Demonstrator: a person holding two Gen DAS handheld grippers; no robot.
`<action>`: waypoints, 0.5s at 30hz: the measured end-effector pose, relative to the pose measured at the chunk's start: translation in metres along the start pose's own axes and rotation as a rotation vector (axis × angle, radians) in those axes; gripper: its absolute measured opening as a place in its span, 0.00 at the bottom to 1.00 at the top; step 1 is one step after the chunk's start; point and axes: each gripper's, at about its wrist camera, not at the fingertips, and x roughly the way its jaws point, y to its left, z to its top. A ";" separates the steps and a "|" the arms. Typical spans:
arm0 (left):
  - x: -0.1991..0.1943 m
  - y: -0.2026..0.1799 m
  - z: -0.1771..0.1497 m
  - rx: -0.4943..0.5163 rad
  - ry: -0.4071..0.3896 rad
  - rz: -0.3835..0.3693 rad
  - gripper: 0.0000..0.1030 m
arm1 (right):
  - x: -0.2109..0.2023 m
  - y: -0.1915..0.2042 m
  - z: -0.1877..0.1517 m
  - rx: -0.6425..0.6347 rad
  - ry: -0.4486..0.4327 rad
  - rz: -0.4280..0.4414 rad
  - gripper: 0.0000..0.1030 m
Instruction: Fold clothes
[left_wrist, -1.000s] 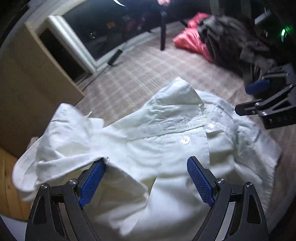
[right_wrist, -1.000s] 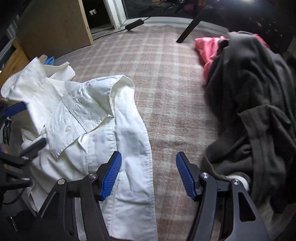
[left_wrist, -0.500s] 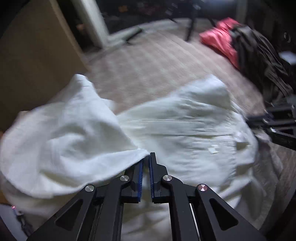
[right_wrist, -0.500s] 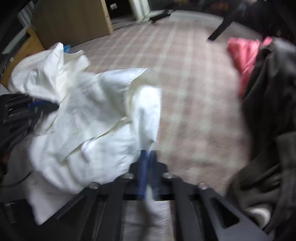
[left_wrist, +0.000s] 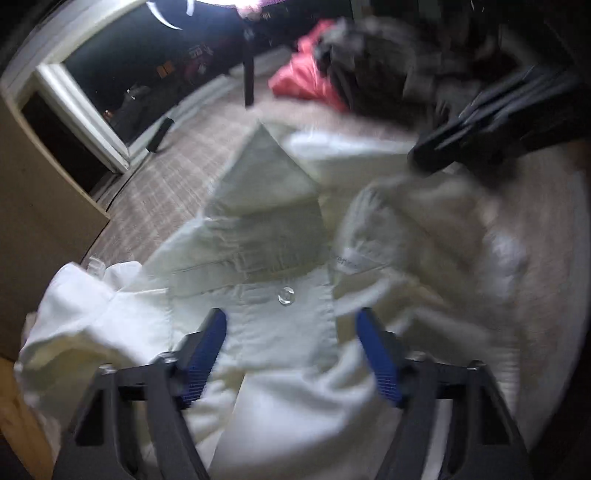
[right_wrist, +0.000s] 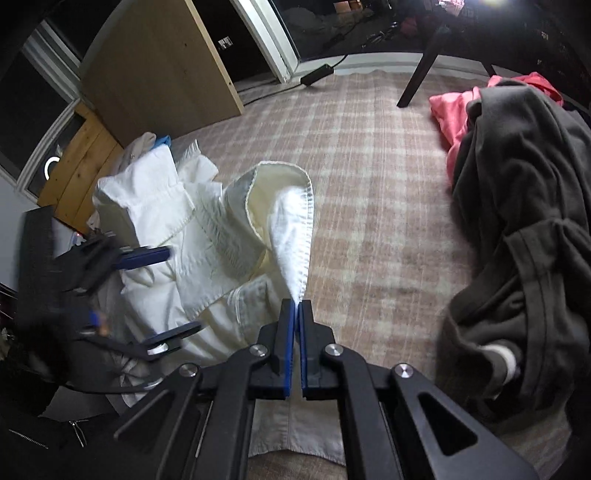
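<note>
Shirt: my white shirt lies crumpled on the checked carpet.
Right tool: clamped on a lifted shirt edge.
Left tool: fingers apart above the button placket.
Room: bare carpet between shirt and dark clothes pile.

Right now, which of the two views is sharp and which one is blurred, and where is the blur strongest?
Left wrist view: motion blur, strongest at upper right, smearing the dark clothes and the right claw; the shirt button stays fairly readable. Right wrist view: mostly sharp on the white shirt and rug; only the left claw at the left edge is smeared.
</note>
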 end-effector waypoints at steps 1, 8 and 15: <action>0.010 0.005 -0.001 -0.025 0.046 -0.002 0.03 | 0.000 0.000 -0.003 0.001 -0.002 -0.003 0.03; -0.050 0.078 -0.022 -0.205 -0.050 -0.007 0.04 | -0.021 0.009 -0.005 -0.016 -0.032 -0.003 0.02; -0.109 0.156 -0.083 -0.405 -0.092 0.090 0.04 | -0.037 0.026 -0.007 -0.074 -0.052 -0.060 0.02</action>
